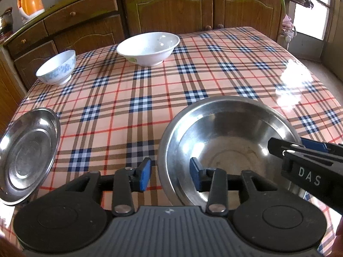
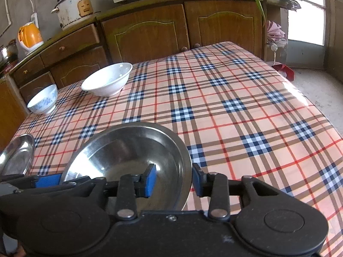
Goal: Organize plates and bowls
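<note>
four dishes sit on the counter (image 2: 235, 111), which wears a glossy plaid cloth, and none is nested in another yet. largest is the wide stainless steel bowl (image 1: 225, 141), low and right of centre in the left wrist view, low and left of centre in the right wrist view. both claws straddle its rim. the left claw (image 1: 169, 176) has one blue pad outside the near wall and one inside, jaws apart, pads clear of the metal. the right claw (image 2: 174, 178) stands likewise over the opposite rim, one pad inside and one outside, jaws apart, nothing clamped.

my judgement: this bowl is light, stiff and slick, so it could slide or ring against the pads; the thin rolled rim is the place to pinch, one claw each side to keep it level.

next in size, the white ceramic serving bowl (image 1: 148, 48) stands at upper centre of the left view, well apart from the steel one. it looks heavier and chippable; take the flared lip and set it down softly.

the round stainless steel plate (image 1: 27, 156) lies at the lower left edge, partly over the counter's border by the look of it. flat and slippery, it wants a pinch at the raised edge.

smallest, the white bowl with blue flowers (image 1: 56, 67) is at upper left, near the white one. fragile; hold its rim.
</note>
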A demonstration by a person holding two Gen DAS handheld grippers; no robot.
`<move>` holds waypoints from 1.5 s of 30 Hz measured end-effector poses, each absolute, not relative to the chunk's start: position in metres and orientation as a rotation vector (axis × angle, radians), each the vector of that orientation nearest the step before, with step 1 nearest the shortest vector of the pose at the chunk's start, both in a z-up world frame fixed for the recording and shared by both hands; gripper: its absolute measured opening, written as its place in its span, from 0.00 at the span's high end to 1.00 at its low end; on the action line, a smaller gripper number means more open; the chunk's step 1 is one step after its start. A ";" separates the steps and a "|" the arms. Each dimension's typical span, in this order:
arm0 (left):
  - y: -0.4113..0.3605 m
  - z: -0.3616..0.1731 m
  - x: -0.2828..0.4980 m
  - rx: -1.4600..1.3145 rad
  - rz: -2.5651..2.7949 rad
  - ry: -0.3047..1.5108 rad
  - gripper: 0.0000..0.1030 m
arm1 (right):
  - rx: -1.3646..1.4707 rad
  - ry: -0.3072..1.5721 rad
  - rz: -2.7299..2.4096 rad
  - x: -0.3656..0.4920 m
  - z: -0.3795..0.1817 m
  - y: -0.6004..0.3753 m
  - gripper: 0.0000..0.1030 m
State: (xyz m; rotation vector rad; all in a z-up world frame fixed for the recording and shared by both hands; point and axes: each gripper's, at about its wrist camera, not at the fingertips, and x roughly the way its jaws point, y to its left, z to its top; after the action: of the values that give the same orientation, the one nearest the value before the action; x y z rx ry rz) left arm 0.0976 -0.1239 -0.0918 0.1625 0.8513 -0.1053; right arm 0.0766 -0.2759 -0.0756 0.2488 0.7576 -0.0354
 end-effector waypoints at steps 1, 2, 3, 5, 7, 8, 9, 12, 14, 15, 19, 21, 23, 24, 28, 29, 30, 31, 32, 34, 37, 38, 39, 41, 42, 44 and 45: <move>-0.123 -0.091 0.098 0.159 -0.105 0.852 0.60 | 0.246 0.753 -0.038 0.076 -0.075 -0.276 0.55; -0.123 -0.090 0.097 0.155 -0.104 0.851 0.59 | 0.240 0.748 -0.043 0.075 -0.074 -0.276 0.53; -0.122 -0.089 0.097 0.153 -0.103 0.850 0.58 | 0.236 0.740 -0.048 0.074 -0.072 -0.277 0.51; -0.121 -0.086 0.096 0.147 -0.101 0.845 0.55 | 0.230 0.713 -0.069 0.070 -0.068 -0.278 0.45; -0.119 -0.082 0.095 0.136 -0.097 0.842 0.55 | 0.228 0.680 -0.088 0.066 -0.062 -0.281 0.44; -0.117 -0.081 0.095 0.131 -0.095 0.840 0.55 | 0.228 0.668 -0.092 0.065 -0.059 -0.281 0.44; -0.117 -0.078 0.094 0.126 -0.093 0.838 0.55 | 0.231 0.656 -0.093 0.063 -0.056 -0.282 0.44; -0.114 -0.071 0.092 0.112 -0.089 0.827 0.52 | 0.239 0.643 -0.082 0.059 -0.048 -0.283 0.44; -0.112 -0.066 0.090 0.101 -0.088 0.820 0.49 | 0.237 0.642 -0.070 0.057 -0.044 -0.281 0.42; -0.111 -0.064 0.089 0.098 -0.087 0.815 0.49 | 0.235 0.641 -0.062 0.056 -0.041 -0.279 0.42; -0.108 -0.055 0.085 0.077 -0.088 0.811 0.44 | 0.226 0.632 -0.034 0.051 -0.032 -0.271 0.35; -0.107 -0.051 0.083 0.069 -0.087 0.804 0.40 | 0.227 0.631 -0.018 0.049 -0.027 -0.267 0.34; -0.105 -0.046 0.081 0.064 -0.088 0.791 0.40 | 0.227 0.629 -0.005 0.046 -0.022 -0.264 0.34; -0.104 -0.044 0.080 0.062 -0.089 0.788 0.39 | 0.223 0.627 0.000 0.045 -0.019 -0.261 0.34; -0.100 -0.035 0.075 0.048 -0.081 0.774 0.33 | 0.210 0.616 0.013 0.041 -0.010 -0.255 0.34; -0.099 -0.033 0.073 0.046 -0.077 0.770 0.33 | 0.209 0.613 0.015 0.040 -0.008 -0.253 0.34; -0.098 -0.031 0.072 0.045 -0.077 0.766 0.32 | 0.208 0.609 0.018 0.038 -0.005 -0.252 0.34; -0.097 -0.029 0.071 0.044 -0.077 0.763 0.32 | 0.204 0.605 0.019 0.037 -0.002 -0.251 0.34; -0.096 -0.028 0.069 0.041 -0.074 0.761 0.31 | 0.202 0.603 0.020 0.036 -0.001 -0.250 0.34; -0.094 -0.025 0.068 0.038 -0.063 0.760 0.24 | 0.195 0.598 0.020 0.034 0.004 -0.247 0.34; -0.089 -0.022 0.066 0.039 -0.049 0.752 0.18 | 0.188 0.593 0.026 0.031 0.009 -0.245 0.33; -0.088 -0.021 0.065 0.039 -0.047 0.751 0.18 | 0.186 0.591 0.028 0.031 0.010 -0.244 0.33; -0.086 -0.021 0.064 0.039 -0.045 0.750 0.17 | 0.183 0.588 0.028 0.030 0.012 -0.243 0.32; -0.083 -0.019 0.063 0.040 -0.041 0.746 0.15 | 0.177 0.585 0.030 0.029 0.015 -0.241 0.32; -0.082 -0.017 0.062 0.041 -0.040 0.744 0.13 | 0.176 0.583 0.032 0.030 0.017 -0.240 0.32; -0.079 -0.015 0.062 0.042 -0.038 0.741 0.11 | 0.173 0.578 0.034 0.028 0.019 -0.239 0.32; -0.078 -0.014 0.061 0.040 -0.038 0.738 0.10 | 0.171 0.576 0.034 0.028 0.021 -0.238 0.32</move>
State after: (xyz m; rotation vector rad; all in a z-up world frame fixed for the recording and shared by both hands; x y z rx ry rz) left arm 0.0614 -0.0781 -0.0139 0.0403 0.7385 -0.0380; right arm 0.0282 -0.2379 0.0207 0.1713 0.5761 0.0340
